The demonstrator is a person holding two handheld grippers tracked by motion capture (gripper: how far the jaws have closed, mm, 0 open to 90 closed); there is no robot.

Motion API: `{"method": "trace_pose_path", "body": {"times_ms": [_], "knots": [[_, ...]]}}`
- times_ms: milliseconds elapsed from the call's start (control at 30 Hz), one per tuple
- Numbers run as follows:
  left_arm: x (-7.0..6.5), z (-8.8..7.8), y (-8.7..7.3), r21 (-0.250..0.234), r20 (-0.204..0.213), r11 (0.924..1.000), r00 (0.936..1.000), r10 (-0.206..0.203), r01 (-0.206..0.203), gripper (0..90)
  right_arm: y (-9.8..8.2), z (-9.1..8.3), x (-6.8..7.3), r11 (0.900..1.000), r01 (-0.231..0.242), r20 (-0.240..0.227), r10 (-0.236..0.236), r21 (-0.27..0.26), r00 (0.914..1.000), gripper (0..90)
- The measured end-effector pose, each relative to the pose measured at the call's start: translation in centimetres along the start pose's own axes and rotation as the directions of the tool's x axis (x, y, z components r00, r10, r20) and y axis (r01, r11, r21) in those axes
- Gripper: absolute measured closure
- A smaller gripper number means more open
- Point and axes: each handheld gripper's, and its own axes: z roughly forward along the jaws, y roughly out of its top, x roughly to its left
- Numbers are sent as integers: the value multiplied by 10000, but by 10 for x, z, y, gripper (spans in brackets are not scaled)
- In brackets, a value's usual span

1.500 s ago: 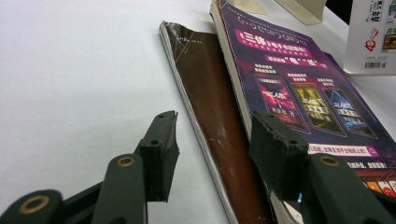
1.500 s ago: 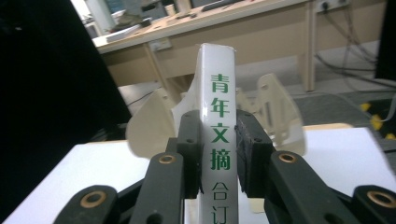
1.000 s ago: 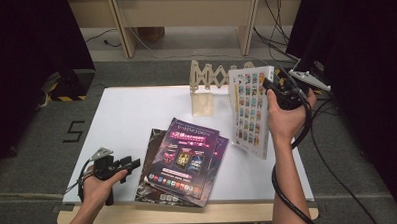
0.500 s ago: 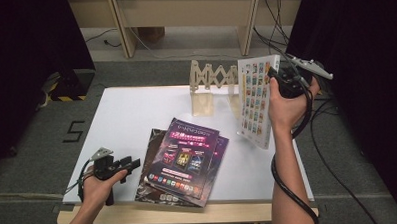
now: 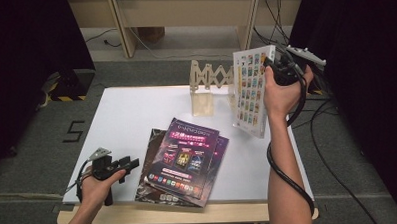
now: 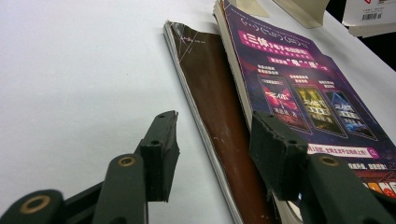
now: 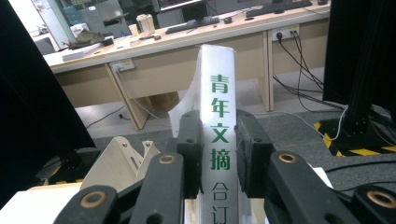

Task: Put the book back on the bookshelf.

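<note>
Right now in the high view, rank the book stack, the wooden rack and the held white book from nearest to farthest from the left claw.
1. Book stack: just right of the left claw, front of table.
2. Wooden rack: far edge, middle.
3. White book: lifted at far right in the right claw.

Bystanders on the white table [image 5: 136, 114]
Purple magazines [image 5: 185, 157] are lying stacked near the front edge; a wooden accordion rack [image 5: 208, 84] is standing at the back.

White book [image 5: 251, 92], green spine lettering
</note>
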Motion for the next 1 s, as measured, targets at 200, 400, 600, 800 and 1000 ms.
{"method": "trace_pose_path", "body": {"times_ms": [200, 400, 600, 800, 1000], "knots": [[0, 0, -1, 18, 2, 10000, 10000, -18, 18, 505, 4, 11, -3, 10000, -69, 1, 69, 2, 10000, 743], [0, 2, -2, 71, 34, 10000, 10000, -15, 15, 504, 9, 22, -3, 10000, -68, 54, 68, -20, 10000, 743], [2, 0, -3, 58, -8, 10000, 10000, -48, 48, 504, 11, 31, -2, 10000, -56, 134, 56, -16, 9999, 743], [3, 0, -3, 38, -21, 10000, 10000, -33, 33, 504, 12, 37, -6, 10000, -96, 350, 96, -19, 9993, 743], [1, 1, -3, 92, 11, 10000, 10000, -21, 21, 504, 14, 44, -4, 10000, 52, 346, -49, -60, 9994, 743]]}}
